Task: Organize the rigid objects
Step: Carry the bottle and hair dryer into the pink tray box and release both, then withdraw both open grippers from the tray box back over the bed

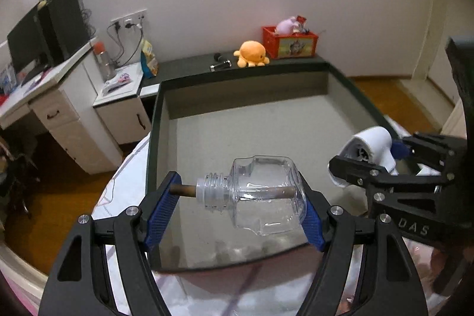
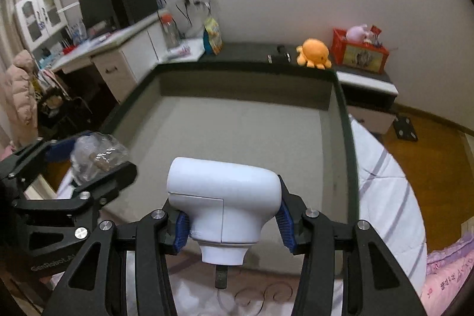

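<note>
Your left gripper [image 1: 234, 212] clamps the clear plastic bottle [image 1: 260, 194] sideways, pads at its base and on the brown stick through its neck, just above the near rim of the big grey bin [image 1: 166, 108]. Your right gripper [image 2: 234, 222] squeezes the white hair dryer [image 2: 225, 197] over that rim, ready to lower. Beyond the bin's far wall sits an orange plush octopus [image 1: 251, 53].

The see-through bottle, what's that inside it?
Inside the clear bottle held by the left gripper is a brown stick. It pokes out through the neck and runs across the inside. Nothing else shows inside, though glare blurs the bottom.
</note>
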Motion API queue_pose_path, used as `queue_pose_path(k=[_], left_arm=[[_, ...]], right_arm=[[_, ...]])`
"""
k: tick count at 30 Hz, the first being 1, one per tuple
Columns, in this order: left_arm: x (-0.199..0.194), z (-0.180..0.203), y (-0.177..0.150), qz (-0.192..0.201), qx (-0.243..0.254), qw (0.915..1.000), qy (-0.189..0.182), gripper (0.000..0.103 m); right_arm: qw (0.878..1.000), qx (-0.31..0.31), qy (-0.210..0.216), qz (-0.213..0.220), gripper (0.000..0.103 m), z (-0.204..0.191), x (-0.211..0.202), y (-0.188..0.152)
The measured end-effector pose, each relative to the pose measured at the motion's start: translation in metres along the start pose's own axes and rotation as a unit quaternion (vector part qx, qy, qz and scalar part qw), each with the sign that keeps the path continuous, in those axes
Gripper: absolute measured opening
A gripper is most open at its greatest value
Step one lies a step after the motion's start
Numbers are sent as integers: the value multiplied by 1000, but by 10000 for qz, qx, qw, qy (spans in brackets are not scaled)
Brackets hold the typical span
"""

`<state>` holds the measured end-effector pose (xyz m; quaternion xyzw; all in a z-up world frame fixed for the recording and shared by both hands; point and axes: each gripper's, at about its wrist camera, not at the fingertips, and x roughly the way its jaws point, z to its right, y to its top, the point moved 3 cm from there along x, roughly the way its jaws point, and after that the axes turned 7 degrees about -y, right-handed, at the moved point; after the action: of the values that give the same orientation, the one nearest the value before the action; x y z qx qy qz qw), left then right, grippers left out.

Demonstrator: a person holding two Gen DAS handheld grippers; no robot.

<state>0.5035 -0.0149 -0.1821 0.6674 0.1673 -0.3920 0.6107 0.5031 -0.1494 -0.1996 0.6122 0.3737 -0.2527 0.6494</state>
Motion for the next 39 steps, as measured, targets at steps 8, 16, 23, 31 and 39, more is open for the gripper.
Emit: queue_pose_path(k=[8, 16, 23, 31, 39], left_arm=[[16, -8, -3, -276, -108, 9995, 68, 77], [-25, -9, -4, 111, -140, 9997, 177, 94], [-118, 3, -25, 1025, -163, 9939, 381, 102], [-224, 37, -76, 2031, -115, 9760, 772, 103], [-287, 68, -134, 2624, -165, 9592, 1043, 103]], right_arm=[[9998, -75, -19, -185, 50, 2, 20, 3], [9994, 151, -80, 307, 70, 8, -16, 4], [9940, 94, -84, 1090, 81, -3, -103, -13], [9782, -18, -157, 2069, 87, -26, -201, -65], [9567, -64, -501, 2868, 92, -42, -267, -130]])
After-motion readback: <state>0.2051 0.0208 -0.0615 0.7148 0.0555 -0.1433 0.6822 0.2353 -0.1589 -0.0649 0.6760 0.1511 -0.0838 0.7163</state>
